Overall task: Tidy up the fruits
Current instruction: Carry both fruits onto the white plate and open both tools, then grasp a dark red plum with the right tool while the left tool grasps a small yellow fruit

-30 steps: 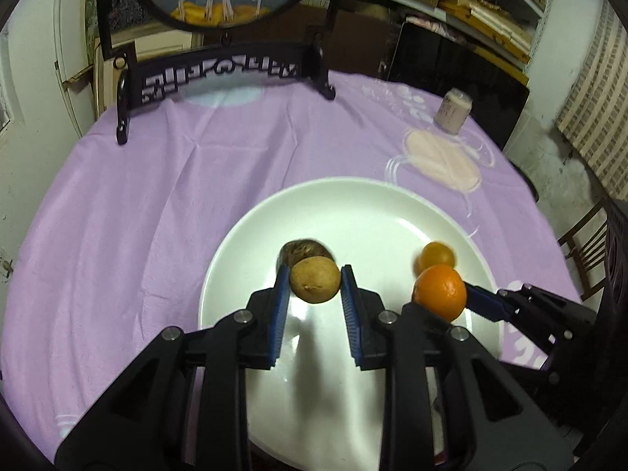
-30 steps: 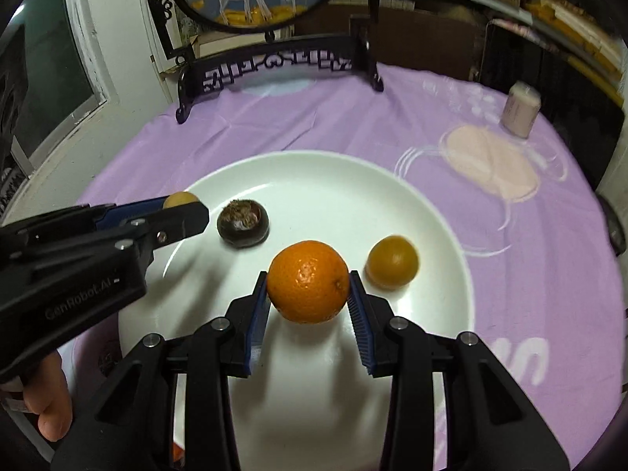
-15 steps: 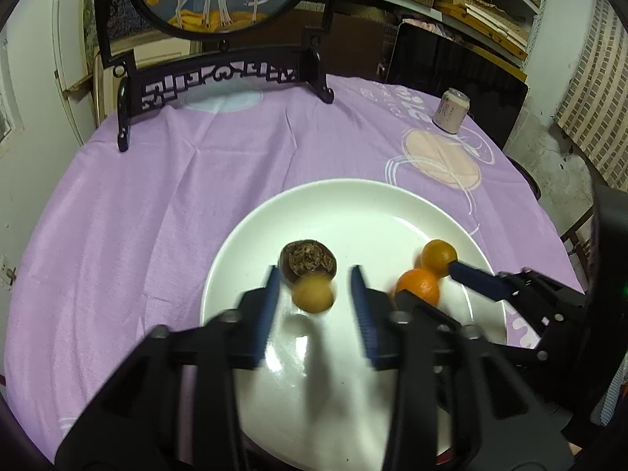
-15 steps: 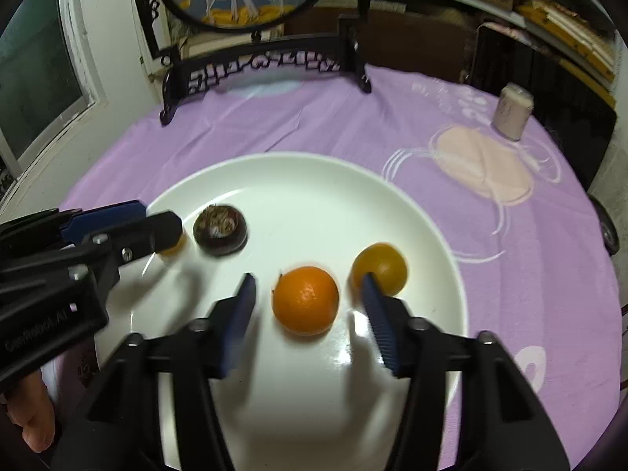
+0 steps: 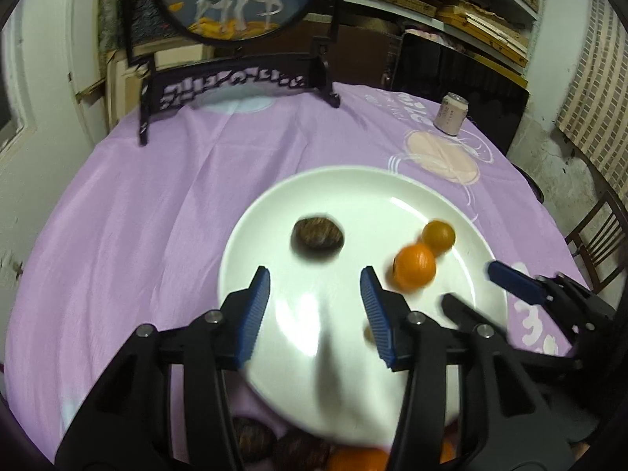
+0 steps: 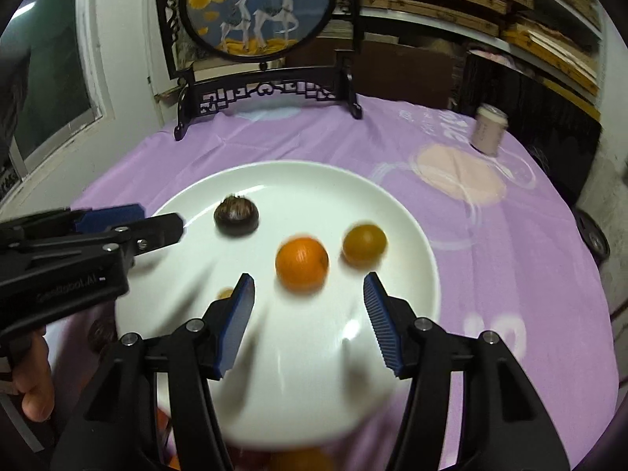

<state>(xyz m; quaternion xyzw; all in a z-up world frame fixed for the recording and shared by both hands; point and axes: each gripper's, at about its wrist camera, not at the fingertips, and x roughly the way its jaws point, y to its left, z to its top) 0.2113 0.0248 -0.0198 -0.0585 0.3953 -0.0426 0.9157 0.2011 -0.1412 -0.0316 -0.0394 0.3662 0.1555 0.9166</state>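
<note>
A white plate (image 5: 274, 212) (image 6: 412, 227) sits on the purple tablecloth. On it lie a dark brown fruit (image 5: 318, 237) (image 6: 236, 216), a large orange (image 5: 415, 267) (image 6: 301, 263) and a smaller yellow-orange fruit (image 5: 439, 235) (image 6: 364, 245). A small tan fruit (image 5: 367, 333) (image 6: 225, 293) peeks out beside a finger and is mostly hidden. My left gripper (image 5: 316, 286) (image 6: 157, 221) is open over the plate's near part, nothing between its fingers. My right gripper (image 6: 308, 294) (image 5: 475, 286) is open just short of the large orange, not touching it.
More dark fruits (image 5: 251, 439) and an orange (image 5: 353, 463) lie below the plate's near edge. A pale can (image 5: 451, 114) (image 6: 488, 129) stands far right. A black ornamental screen stand (image 5: 235, 78) (image 6: 267, 90) stands at the back. A wooden chair (image 5: 600, 243) is beyond the table's right edge.
The left gripper let go of the tan fruit and the right let go of the large orange. Both opened and drew back toward the near edge; the fruits now lie on the plate.
</note>
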